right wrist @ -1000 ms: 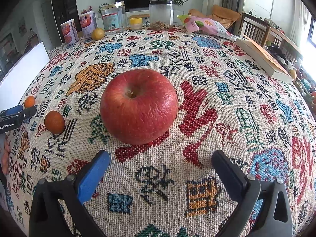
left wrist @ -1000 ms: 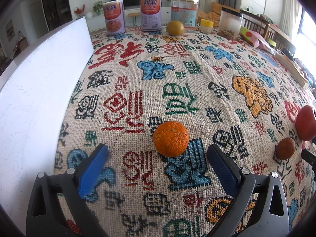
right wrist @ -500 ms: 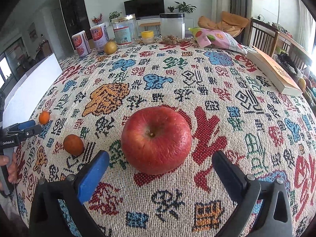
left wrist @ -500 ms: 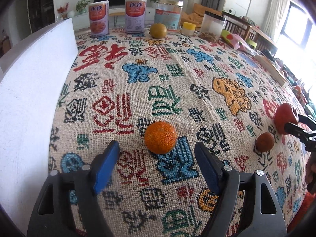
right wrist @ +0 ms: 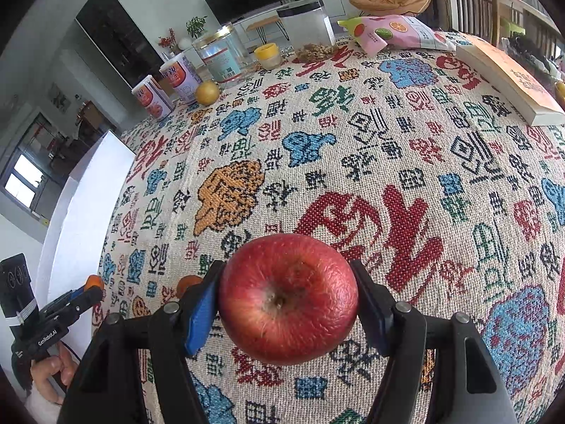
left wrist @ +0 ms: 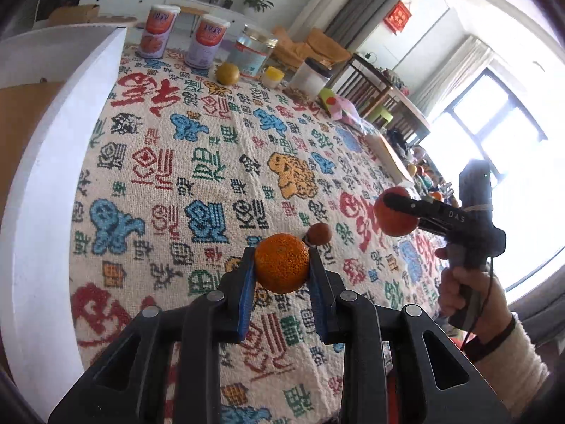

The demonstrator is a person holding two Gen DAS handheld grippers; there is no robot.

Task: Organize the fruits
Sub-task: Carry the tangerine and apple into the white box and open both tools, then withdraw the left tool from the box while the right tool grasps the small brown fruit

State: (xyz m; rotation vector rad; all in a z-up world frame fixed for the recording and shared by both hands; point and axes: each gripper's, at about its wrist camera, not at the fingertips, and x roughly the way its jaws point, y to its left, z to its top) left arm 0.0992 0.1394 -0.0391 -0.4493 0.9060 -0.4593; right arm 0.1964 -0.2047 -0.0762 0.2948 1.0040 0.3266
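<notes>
An orange tangerine (left wrist: 281,268) hangs above the patterned tablecloth (left wrist: 212,162), and my left gripper (left wrist: 280,251) is shut on it. The red apple (right wrist: 287,298) sits between the blue pads of my right gripper (right wrist: 286,265). Those jaws are closing and the pads press on its sides, with the apple off the cloth. The left wrist view shows the same apple (left wrist: 393,219) held up at the right. A small brown fruit (left wrist: 319,234) lies on the cloth just behind the tangerine. The right wrist view shows the left gripper (right wrist: 88,289) at the far left with the tangerine (right wrist: 92,280).
A white board (left wrist: 53,162) runs along the cloth's left edge. At the back stand two cans (left wrist: 157,31), a glass jar (left wrist: 252,51), a yellow fruit (left wrist: 227,73) and a clear container (right wrist: 307,26). A snack bag (right wrist: 392,33) and a book (right wrist: 512,77) lie at the right.
Both grippers have shut on their fruits, left on the tangerine and right on the apple, and lifted them off the cloth. The left gripper rose and swung toward the right.
</notes>
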